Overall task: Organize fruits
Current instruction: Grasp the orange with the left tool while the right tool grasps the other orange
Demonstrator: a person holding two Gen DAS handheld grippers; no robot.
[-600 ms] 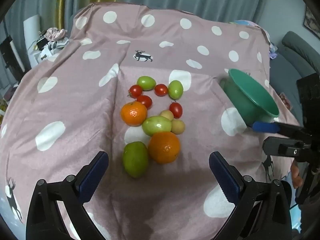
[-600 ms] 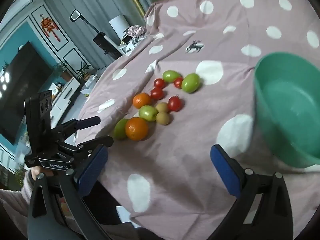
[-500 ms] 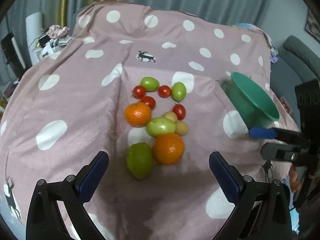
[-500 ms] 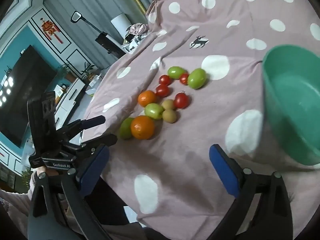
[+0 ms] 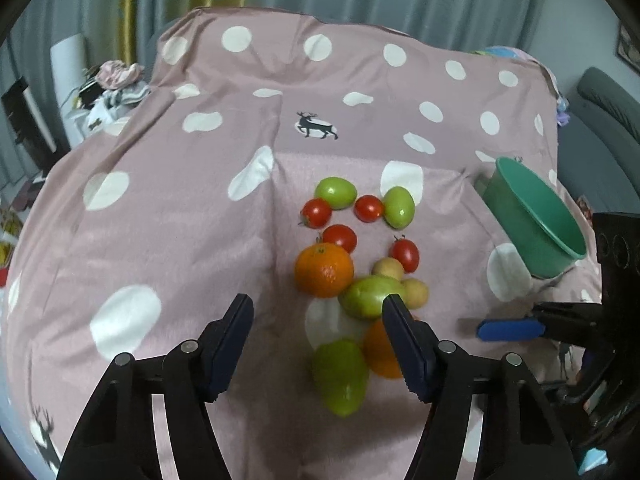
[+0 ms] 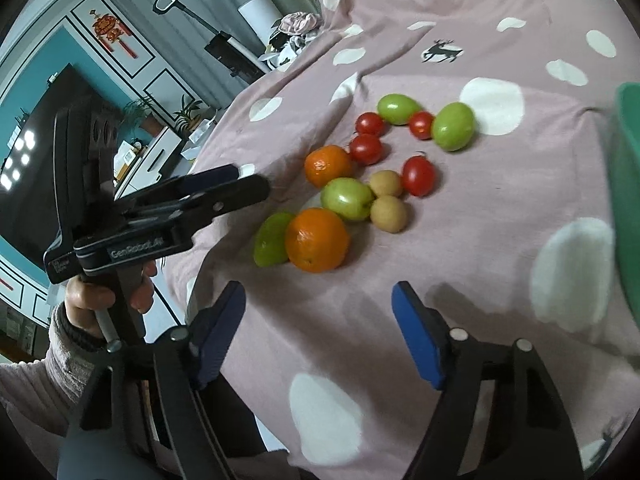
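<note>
A cluster of fruit lies on the pink dotted cloth (image 5: 180,208): two oranges (image 5: 324,269) (image 6: 317,239), several green fruits (image 5: 340,376), several red tomatoes (image 5: 339,237) and two small tan fruits (image 6: 389,213). A green bowl (image 5: 536,220) stands to the right of them, empty as far as I see. My left gripper (image 5: 317,304) hangs open just before the near fruits, its right finger in front of the near orange. My right gripper (image 6: 318,292) is open too, above bare cloth short of the near orange. Nothing sits between either pair of pads.
The cloth's edge drops off at the left in the right wrist view, where a hand (image 6: 86,300) holds the left gripper (image 6: 236,184). The right gripper's blue pad (image 5: 508,328) shows below the bowl. A sofa (image 5: 600,120) stands beyond the bowl; clutter (image 5: 116,80) lies far left.
Both pairs of jaws stand narrower than before. The left gripper has come closer to the near fruits. In the right wrist view the bowl has slid to the right edge.
</note>
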